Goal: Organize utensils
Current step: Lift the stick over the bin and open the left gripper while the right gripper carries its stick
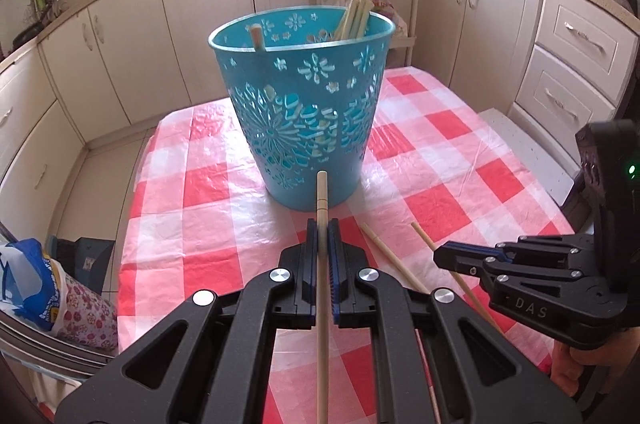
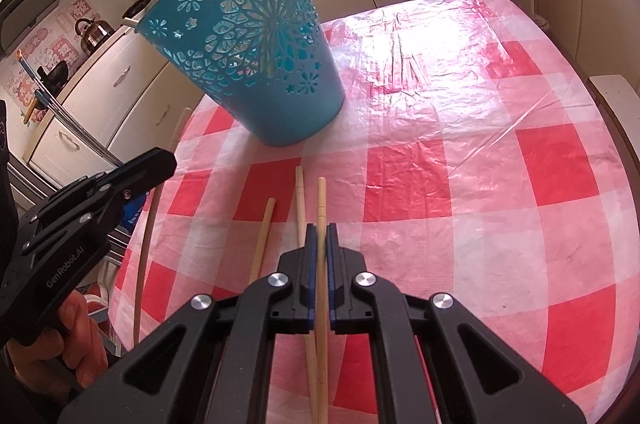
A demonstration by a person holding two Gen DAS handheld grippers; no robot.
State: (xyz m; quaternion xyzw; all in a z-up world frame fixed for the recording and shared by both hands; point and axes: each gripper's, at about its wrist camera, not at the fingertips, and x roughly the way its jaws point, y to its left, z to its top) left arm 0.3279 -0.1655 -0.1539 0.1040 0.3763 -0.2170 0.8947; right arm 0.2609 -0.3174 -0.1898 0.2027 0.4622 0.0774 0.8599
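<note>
My left gripper (image 1: 322,224) is clamped on one wooden chopstick (image 1: 322,199), which runs straight between the blue pads and projects past the fingertips toward 12 o'clock. Its blunt end lies in front of the lower wall of the turquoise cut-out basket (image 1: 304,103); whether it touches that wall cannot be told. The basket stands upright on the red-and-white checked tablecloth (image 1: 440,199) and holds a bundle of chopsticks (image 1: 356,15) leaning on its rim at about 1 o'clock, plus a single one (image 1: 256,37) against the rim at 10 o'clock.

My right gripper (image 2: 321,228) is likewise closed on a chopstick of its own (image 2: 321,199), pointing to 12 o'clock. Two loose chopsticks lie on the cloth just beside it: one (image 2: 300,199) close to its left finger and passing beneath the gripper, the other (image 2: 264,236) farther toward 9 o'clock. In the right wrist view the basket sits at 11 o'clock, well apart from the fingertips. In the left wrist view the right gripper appears at 3 o'clock, above the two loose chopsticks.
</note>
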